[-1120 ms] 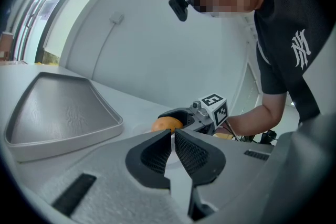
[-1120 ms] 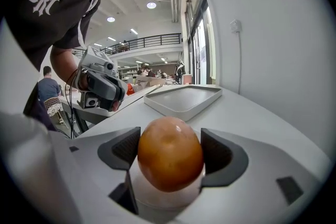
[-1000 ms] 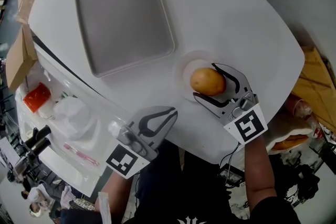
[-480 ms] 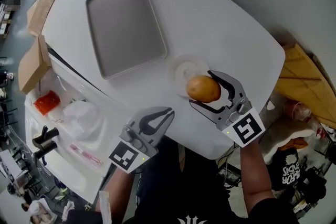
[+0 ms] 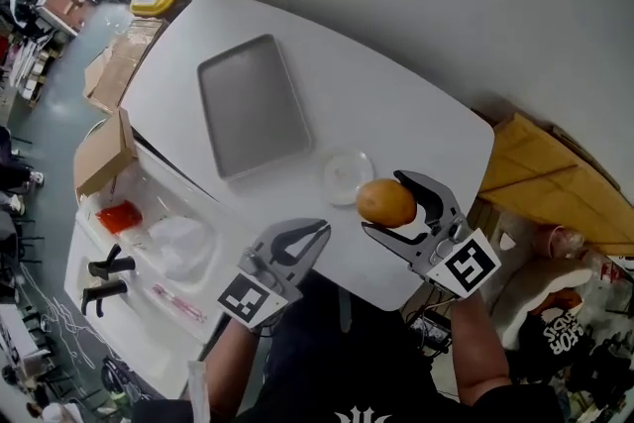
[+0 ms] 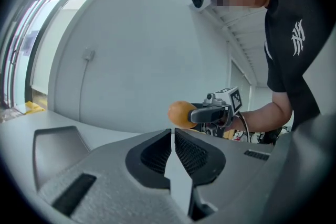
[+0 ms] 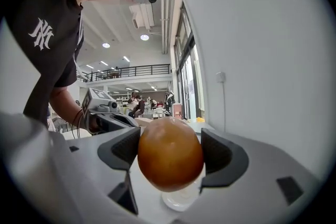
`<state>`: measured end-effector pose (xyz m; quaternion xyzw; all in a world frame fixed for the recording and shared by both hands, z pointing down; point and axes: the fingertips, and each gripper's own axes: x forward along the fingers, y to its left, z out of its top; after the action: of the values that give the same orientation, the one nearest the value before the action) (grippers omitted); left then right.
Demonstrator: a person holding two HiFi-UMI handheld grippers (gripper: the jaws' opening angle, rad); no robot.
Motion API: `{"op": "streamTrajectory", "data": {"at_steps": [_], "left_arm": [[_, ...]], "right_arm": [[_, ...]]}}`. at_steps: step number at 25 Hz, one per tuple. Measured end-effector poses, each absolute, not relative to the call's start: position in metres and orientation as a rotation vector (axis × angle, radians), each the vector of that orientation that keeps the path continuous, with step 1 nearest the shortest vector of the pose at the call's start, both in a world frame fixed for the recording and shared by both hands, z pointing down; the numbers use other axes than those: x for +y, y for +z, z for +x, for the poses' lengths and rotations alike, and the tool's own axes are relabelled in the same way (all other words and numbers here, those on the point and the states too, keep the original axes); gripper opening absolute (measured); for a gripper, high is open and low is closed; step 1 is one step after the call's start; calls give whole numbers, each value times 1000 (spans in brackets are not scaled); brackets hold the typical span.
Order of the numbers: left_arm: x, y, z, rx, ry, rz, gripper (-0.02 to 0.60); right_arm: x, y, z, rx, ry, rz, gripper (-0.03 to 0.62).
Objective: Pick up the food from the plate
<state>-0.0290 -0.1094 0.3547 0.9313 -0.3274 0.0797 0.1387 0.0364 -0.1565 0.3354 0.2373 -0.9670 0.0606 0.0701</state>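
Observation:
A round orange-brown piece of food (image 5: 385,202) hangs in the air, with my right gripper (image 5: 394,205) shut on it from both sides. Just below and to its left, the small clear plate (image 5: 346,175) rests bare on the white table (image 5: 416,124). In the right gripper view the food (image 7: 169,160) fills the space between the jaws, and the plate (image 7: 181,200) shows under it. My left gripper (image 5: 309,236) is shut on nothing at the table's near edge. Its own view shows the shut jaws, and the food (image 6: 181,114) beyond them in the right gripper (image 6: 190,115).
A grey tray (image 5: 253,104) lies on the table left of the plate. A white cart (image 5: 149,253) with a red item stands at the left, next to cardboard boxes (image 5: 104,154). Brown boards (image 5: 540,178) lean at the right. A wall runs behind the table.
My right gripper has lifted the food off the plate and toward me. The head view has drawn back and shows more of the room. The left gripper stays shut.

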Motion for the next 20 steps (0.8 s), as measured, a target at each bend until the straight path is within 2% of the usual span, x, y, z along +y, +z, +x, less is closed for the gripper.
{"op": "streamTrajectory", "data": {"at_steps": [11,20], "left_arm": [[-86,247,16,-947,208,2870,9],[-56,234,55,-906,243,2908,9]], "right_arm": [[-104,247,71,-3045,60,743,353],[-68,241,109,-3075,87,757,353]]}}
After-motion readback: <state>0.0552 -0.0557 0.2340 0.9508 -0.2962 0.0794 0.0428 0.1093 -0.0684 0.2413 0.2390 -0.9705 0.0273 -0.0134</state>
